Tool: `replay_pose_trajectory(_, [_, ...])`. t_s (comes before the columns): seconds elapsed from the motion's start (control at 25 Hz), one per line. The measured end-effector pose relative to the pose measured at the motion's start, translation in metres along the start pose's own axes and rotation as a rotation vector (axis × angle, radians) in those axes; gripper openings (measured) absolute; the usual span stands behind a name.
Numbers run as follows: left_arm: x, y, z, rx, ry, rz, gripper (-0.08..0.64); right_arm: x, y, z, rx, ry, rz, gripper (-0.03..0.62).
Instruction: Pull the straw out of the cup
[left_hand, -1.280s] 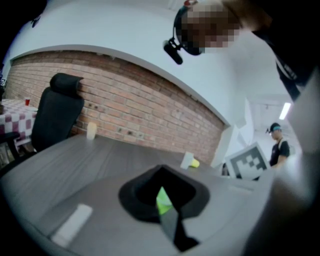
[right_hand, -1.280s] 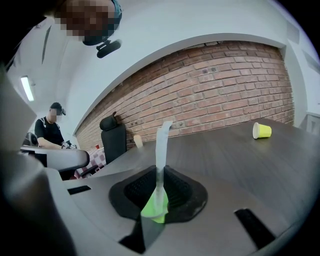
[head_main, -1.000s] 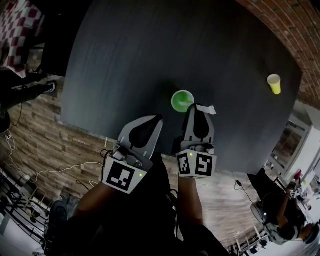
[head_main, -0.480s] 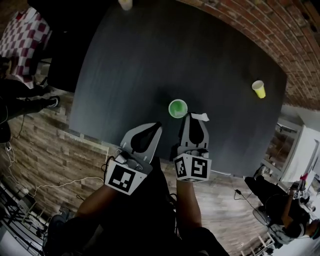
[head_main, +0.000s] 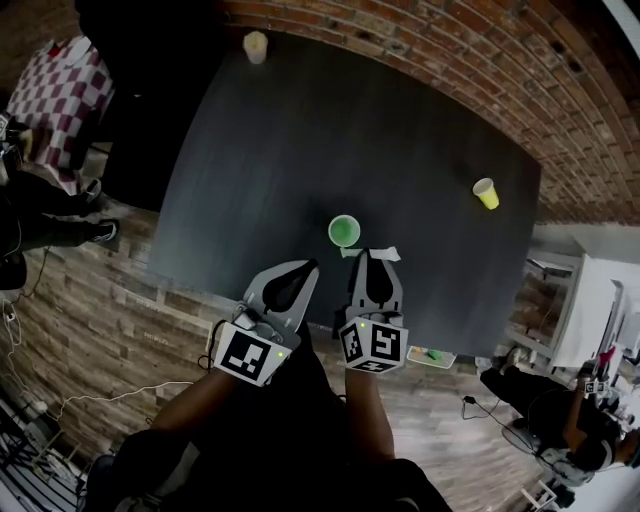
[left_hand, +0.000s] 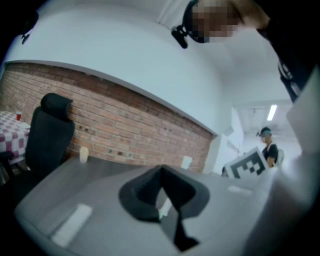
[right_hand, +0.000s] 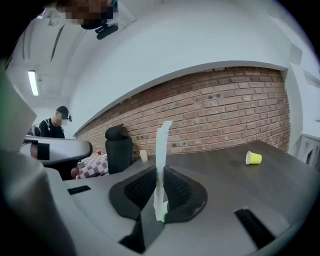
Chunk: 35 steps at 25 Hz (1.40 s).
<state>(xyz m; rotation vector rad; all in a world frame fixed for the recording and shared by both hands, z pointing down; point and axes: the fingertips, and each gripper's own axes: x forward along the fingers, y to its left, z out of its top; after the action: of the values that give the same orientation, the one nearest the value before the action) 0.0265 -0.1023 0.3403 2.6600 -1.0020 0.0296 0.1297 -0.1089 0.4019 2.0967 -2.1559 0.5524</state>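
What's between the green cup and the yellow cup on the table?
Nothing; bare dark tabletop between the green cup and yellow cup, per the head view.

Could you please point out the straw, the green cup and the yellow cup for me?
straw (right_hand: 162, 150), right gripper view, on its upper shaft.
green cup (head_main: 344, 231), head view, on its open inside.
yellow cup (head_main: 486, 193), head view, on its side wall.

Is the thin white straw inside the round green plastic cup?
No, the straw is pinched in the right gripper, outside the cup.
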Motion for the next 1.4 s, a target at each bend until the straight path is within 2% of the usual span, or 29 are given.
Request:
replay_pose_trajectory(0.16, [-0.015,-0.009,0.004,0.013,0.003,-0.022,0.005,-0.018,0.007,0.009,-0.004,-0.015,-0.011,0.043])
replay_pose_trajectory(0.32, [-0.030,-0.021,-0.006,0.036,0.045,-0.043,0.005,-0.037,0.011,0.018,-0.015,-0.036,-0.015,0.043])
replay_pose_trajectory(0.52, [-0.045,-0.033,-0.002,0.011,0.028,-0.030,0.005,-0.063,0.015,0.025,-0.015,-0.050,-0.013,0.043])
replay_pose_trajectory(0.84, [-0.067,-0.044,0.013,0.043,0.007,-0.028,0.005,-0.103,0.031,0.033,-0.010,-0.064,-0.011,0.043])
replay_pose_trajectory(1.4, [-0.104,-0.054,0.037,0.044,-0.026,-0.073,0.005,-0.160,0.075,0.058,-0.019,-0.137,0.001,0.043])
